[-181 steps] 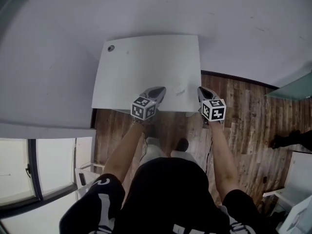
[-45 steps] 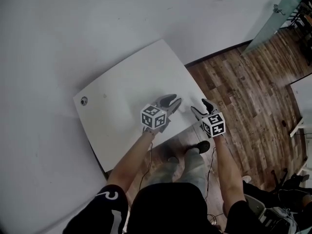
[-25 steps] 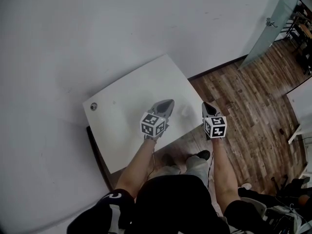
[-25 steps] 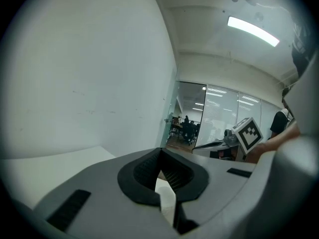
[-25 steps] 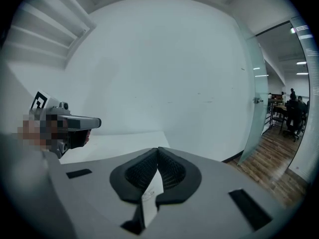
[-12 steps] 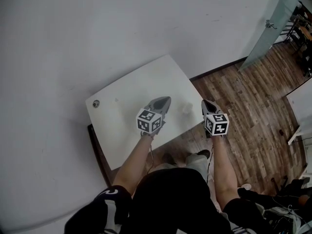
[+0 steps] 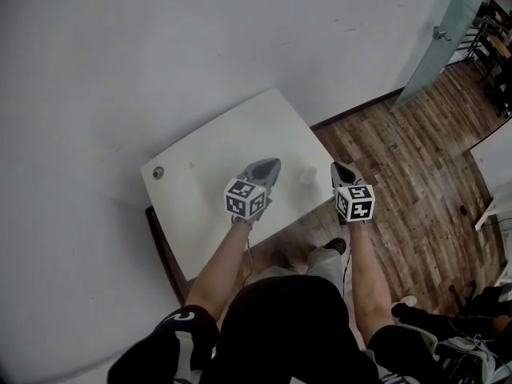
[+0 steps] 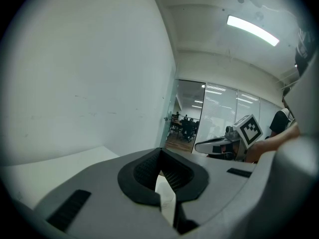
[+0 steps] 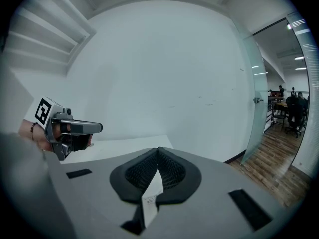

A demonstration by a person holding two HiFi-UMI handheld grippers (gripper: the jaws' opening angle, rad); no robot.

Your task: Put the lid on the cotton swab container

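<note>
A small pale container [image 7: 306,176] stands near the front edge of the white table [image 7: 216,162]; it is too small to tell its lid apart. My left gripper [image 7: 267,168] hovers over the table just left of it, jaws shut and empty. My right gripper [image 7: 338,171] hangs just right of it, past the table's edge over the floor, also shut and empty. In the left gripper view my left gripper [image 8: 160,152] shows closed jaws with the right gripper [image 8: 234,139] beyond. In the right gripper view my right gripper [image 9: 158,151] is closed, and the left gripper [image 9: 70,131] is at the left.
A small dark round spot [image 7: 158,172] sits at the table's far left corner. A white wall backs the table. Wooden floor [image 7: 400,158] spreads to the right, with a glass door [image 7: 436,38] at the upper right. The person's feet stand below the table's front edge.
Almost nothing differs: both grippers stay shut on either side of the container. The left gripper has drifted slightly to the left.
</note>
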